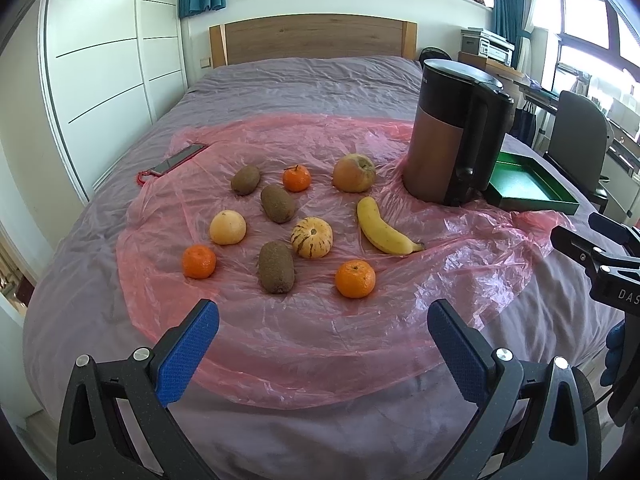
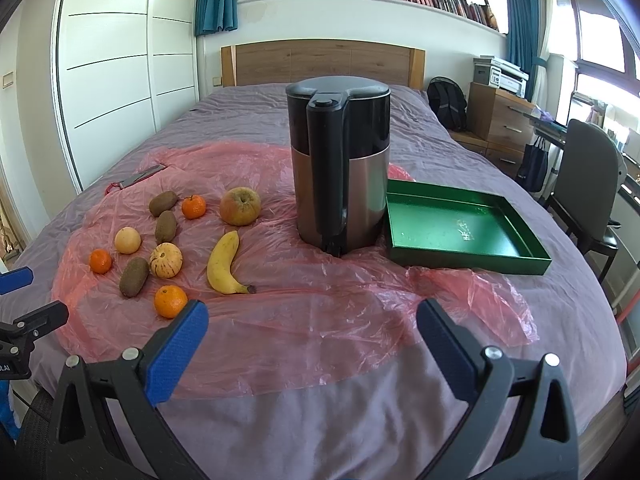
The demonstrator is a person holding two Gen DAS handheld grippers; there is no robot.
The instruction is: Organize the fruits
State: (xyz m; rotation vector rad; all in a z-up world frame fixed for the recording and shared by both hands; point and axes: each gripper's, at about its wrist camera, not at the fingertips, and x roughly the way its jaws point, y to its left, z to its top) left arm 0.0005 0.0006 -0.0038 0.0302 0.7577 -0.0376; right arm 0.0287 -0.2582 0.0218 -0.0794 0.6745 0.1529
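Note:
Fruit lies loose on a pink plastic sheet (image 1: 304, 332) on the bed: a banana (image 1: 383, 228) (image 2: 224, 263), an apple (image 1: 354, 173) (image 2: 240, 205), three kiwis (image 1: 276, 267), three mandarins (image 1: 355, 279) (image 2: 170, 301), a pale round fruit (image 1: 227, 227) and a striped yellow fruit (image 1: 312, 237) (image 2: 166, 260). An empty green tray (image 2: 536, 258) (image 1: 532, 200) sits right of the kettle. My left gripper (image 1: 323, 340) hovers open before the fruit. My right gripper (image 2: 313, 340) is open, in front of the kettle.
A tall black-and-copper kettle (image 2: 340, 172) (image 1: 456, 136) stands between the fruit and the tray. A phone (image 1: 180, 159) lies at the sheet's far left corner. A chair (image 2: 588, 184) and a desk stand right of the bed, a wardrobe on the left.

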